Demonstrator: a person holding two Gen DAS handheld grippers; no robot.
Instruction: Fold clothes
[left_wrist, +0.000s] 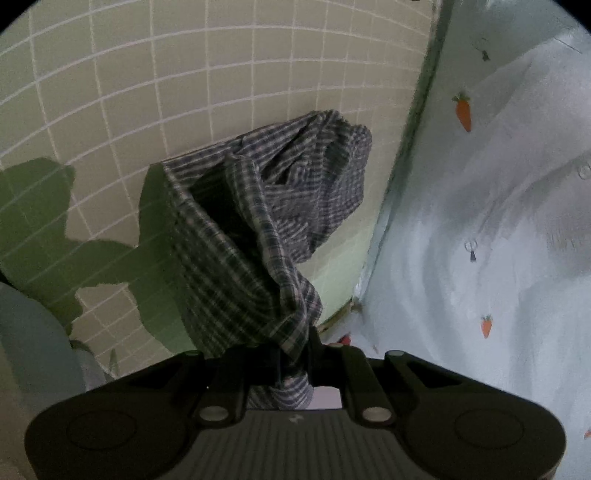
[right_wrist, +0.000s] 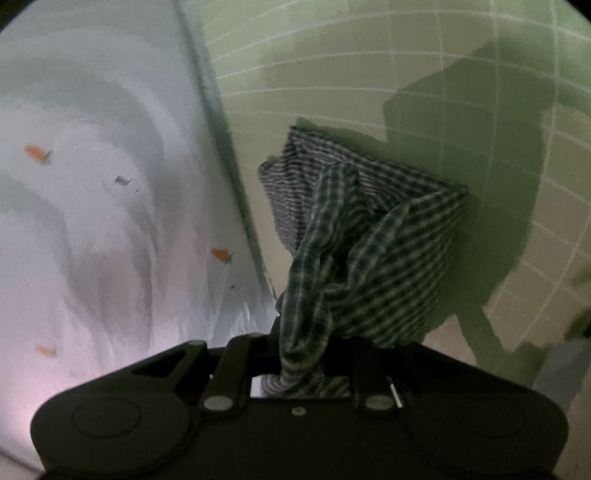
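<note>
My left gripper (left_wrist: 295, 354) is clenched on a bunched corner of the plaid cloth (left_wrist: 258, 229), the fabric pinched between its two dark fingers with a tail of it pulled back through toward the camera. My right gripper (right_wrist: 299, 354) grips another bunched part of the same plaid cloth (right_wrist: 362, 251), the fabric likewise squeezed between the fingers and a short end showing behind them. In both views the cloth hangs forward from the jaws in loose folds, lifted off the surface, its far end drooping over the tiled floor (left_wrist: 184, 92). The lower edge of the cloth is crumpled rather than straight, and no clean hem line can be told. In the left view a pale sheet with carrot prints (left_wrist: 480, 221) fills the right side; its long edge runs down beside the hanging cloth, near it at the bottom and apart from it higher up. In the right view the same sheet (right_wrist: 103, 203) fills the left side, its edge passing close beside the cloth. The tiled floor (right_wrist: 332, 74) beyond the cloth is open, crossed only by dark shadows (right_wrist: 480, 166). A grey rounded shape (left_wrist: 33, 350) sits at the left margin of the left view; what it is cannot be told.
</note>
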